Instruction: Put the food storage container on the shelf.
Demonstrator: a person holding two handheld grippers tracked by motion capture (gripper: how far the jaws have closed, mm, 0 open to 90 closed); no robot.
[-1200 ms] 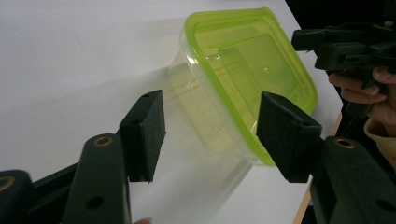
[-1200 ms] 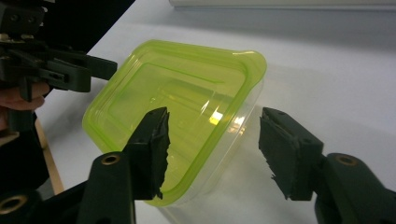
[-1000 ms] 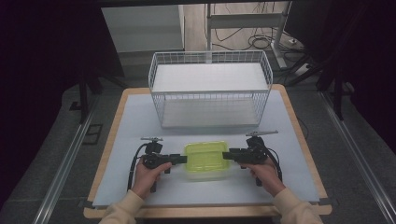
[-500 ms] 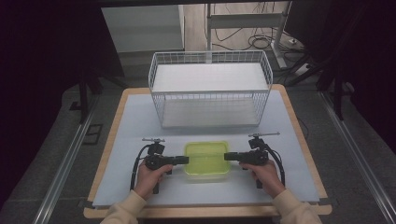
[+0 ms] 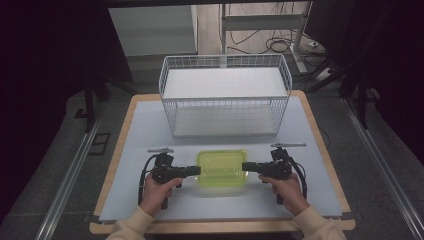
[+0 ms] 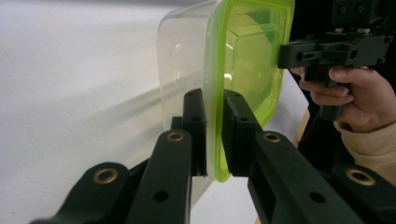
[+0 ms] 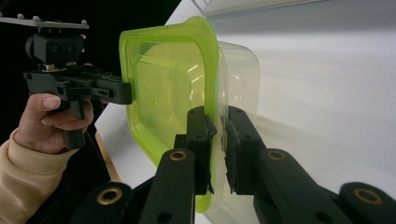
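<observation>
A clear plastic box with a lime-green lid (image 5: 221,167) rests on the pale mat near the table's front edge. My left gripper (image 5: 198,171) meets it from the left and my right gripper (image 5: 244,166) from the right. In the left gripper view the left gripper (image 6: 214,100) has just been closing, and its pads now clamp the lid's rim (image 6: 215,140). The right gripper (image 7: 215,116) has also just been closing and pinches the opposite rim (image 7: 205,186). Each gripper view shows the other hand holding its gripper at the far side of the lid.
A white wire basket (image 5: 225,95) with a white floor stands behind the box, across the middle of the table. The mat (image 5: 140,135) lies on a wooden tabletop whose edges frame it. Dark floor, rails and cables surround the table.
Both grippers' jaws have closed onto the lid's rim at either end. The hands and the box have hardly shifted.
</observation>
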